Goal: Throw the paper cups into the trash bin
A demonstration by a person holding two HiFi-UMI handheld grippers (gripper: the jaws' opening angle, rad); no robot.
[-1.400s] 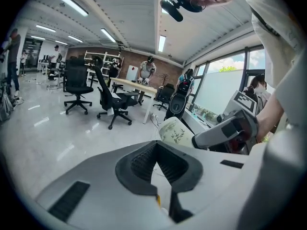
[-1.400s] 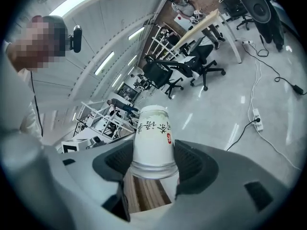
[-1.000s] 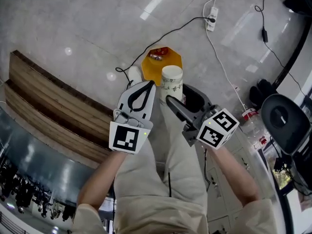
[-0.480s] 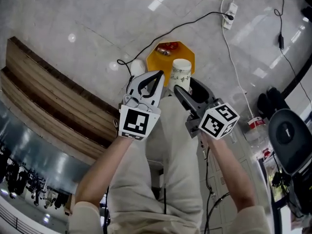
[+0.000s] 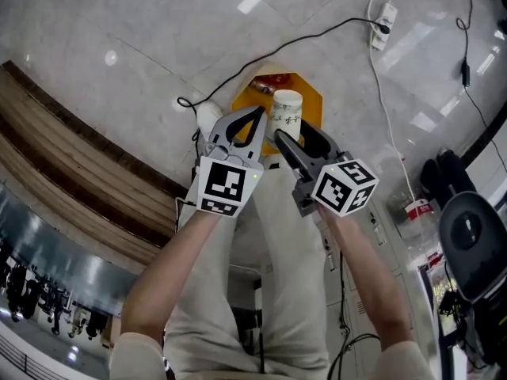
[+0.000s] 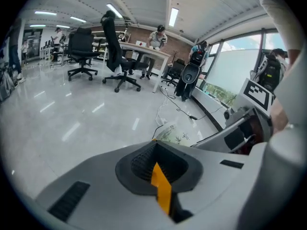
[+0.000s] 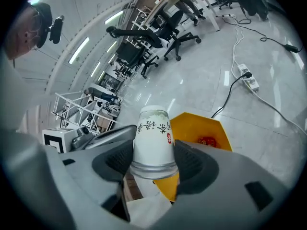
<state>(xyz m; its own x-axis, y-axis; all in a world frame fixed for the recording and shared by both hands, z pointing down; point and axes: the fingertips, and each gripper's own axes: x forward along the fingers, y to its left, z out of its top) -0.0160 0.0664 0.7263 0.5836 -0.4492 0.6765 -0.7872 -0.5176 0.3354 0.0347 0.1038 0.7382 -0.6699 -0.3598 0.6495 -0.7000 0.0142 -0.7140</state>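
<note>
A white paper cup (image 5: 285, 115) with black print is held upside down, and my right gripper (image 5: 290, 130) is shut on it. The right gripper view shows the cup (image 7: 153, 132) pinched at its rim between both pads, above the rim of a yellow octagonal trash bin (image 7: 201, 126). In the head view the bin (image 5: 310, 100) stands on the floor right behind the cup, with a red item (image 5: 268, 81) inside. Close to the cup's left side, my left gripper (image 5: 257, 115) is shut and holds nothing. In its own view the left gripper (image 6: 159, 172) has its jaws together.
A wooden bench (image 5: 71, 165) runs along the left. A white object (image 5: 207, 117) lies beside the bin. A black cable and a power strip (image 5: 386, 16) cross the grey floor beyond. An office chair (image 5: 475, 236) and a red-capped bottle (image 5: 409, 208) are at the right.
Both grippers and the cup have moved forward toward the bin. The cup now overlaps the bin's near rim instead of standing short of it. Neither grip has changed.
</note>
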